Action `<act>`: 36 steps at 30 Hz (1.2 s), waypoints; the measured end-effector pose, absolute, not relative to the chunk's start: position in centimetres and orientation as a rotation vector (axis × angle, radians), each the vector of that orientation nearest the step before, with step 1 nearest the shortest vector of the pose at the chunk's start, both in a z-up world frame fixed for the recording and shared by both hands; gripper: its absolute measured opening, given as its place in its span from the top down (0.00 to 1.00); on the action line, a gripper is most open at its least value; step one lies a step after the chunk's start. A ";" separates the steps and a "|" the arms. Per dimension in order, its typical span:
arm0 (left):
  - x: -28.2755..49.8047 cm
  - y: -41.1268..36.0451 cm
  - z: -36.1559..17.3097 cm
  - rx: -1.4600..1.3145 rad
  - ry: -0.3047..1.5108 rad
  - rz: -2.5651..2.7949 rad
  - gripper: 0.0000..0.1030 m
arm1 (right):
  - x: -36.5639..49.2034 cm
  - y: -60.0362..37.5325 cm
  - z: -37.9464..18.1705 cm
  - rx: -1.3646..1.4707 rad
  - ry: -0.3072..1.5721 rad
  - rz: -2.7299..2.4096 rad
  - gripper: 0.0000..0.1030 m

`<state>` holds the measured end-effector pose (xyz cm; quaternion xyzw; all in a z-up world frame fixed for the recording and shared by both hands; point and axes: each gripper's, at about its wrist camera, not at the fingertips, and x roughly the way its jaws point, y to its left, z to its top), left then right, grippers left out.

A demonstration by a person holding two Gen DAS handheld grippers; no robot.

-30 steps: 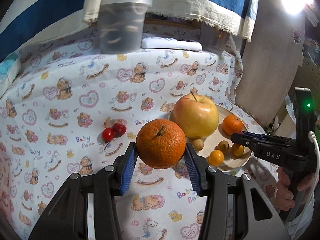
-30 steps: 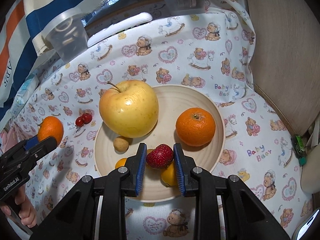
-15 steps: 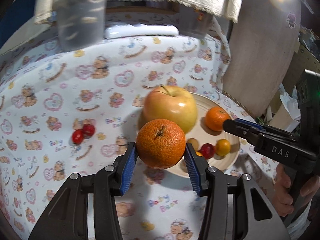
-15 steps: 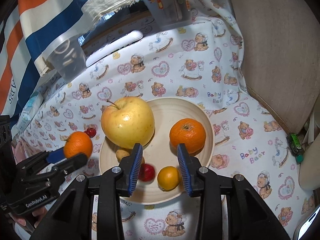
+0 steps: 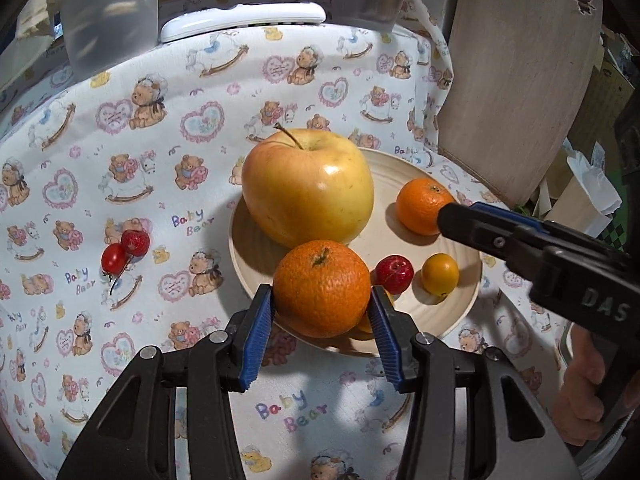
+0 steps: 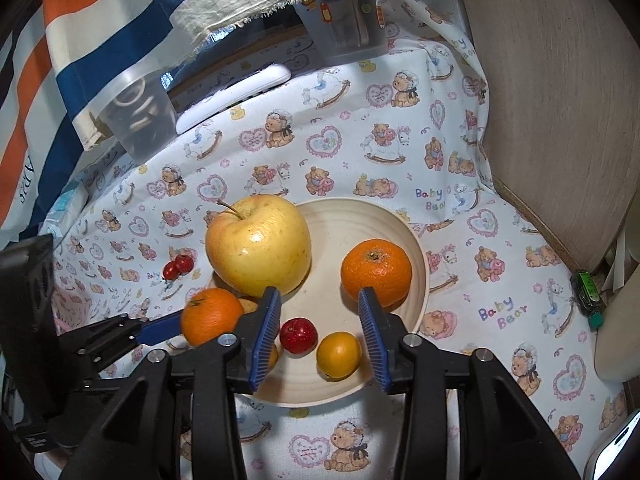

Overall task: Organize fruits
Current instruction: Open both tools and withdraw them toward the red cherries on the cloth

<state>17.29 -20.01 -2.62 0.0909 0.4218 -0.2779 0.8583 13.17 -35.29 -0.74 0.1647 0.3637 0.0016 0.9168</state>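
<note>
Left wrist view: a tablecloth (image 5: 248,80) printed with teddy bears and hearts covers the table, and a cream plate (image 5: 464,240) sits on it to the right of centre. Largest on the plate is a yellow apple (image 5: 308,188) at its left side, stem up. The left gripper (image 5: 322,312) grasps an orange (image 5: 322,288) between its blue pads over the plate's near left rim, just in front of the apple; whether the fruit touches the plate cannot be told. A second, smaller orange (image 5: 420,206) lies at the plate's far right. Near the front sit a small yellow-orange fruit (image 5: 440,274) and, beside it, a small red fruit (image 5: 394,274). Two small red fruits (image 5: 124,250), touching each other, lie on the cloth well left of the plate.

Right wrist view: the right gripper (image 6: 318,328) hangs over the plate's near side with its jaws spread wide and nothing between them; the red fruit and the yellow-orange one lie below the gap.
</note>
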 end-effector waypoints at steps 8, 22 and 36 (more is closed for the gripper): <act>16.8 -19.7 -2.2 0.188 0.851 -0.580 0.42 | 13.1 -35.3 -0.6 0.328 0.736 -0.011 0.47; 14.6 -14.6 -0.3 0.174 0.649 -0.480 0.21 | 12.0 -34.5 0.5 0.290 0.629 -0.014 0.35; 11.6 -9.4 0.7 0.058 0.340 -0.333 0.01 | 10.8 -31.1 1.1 0.147 0.518 0.035 0.17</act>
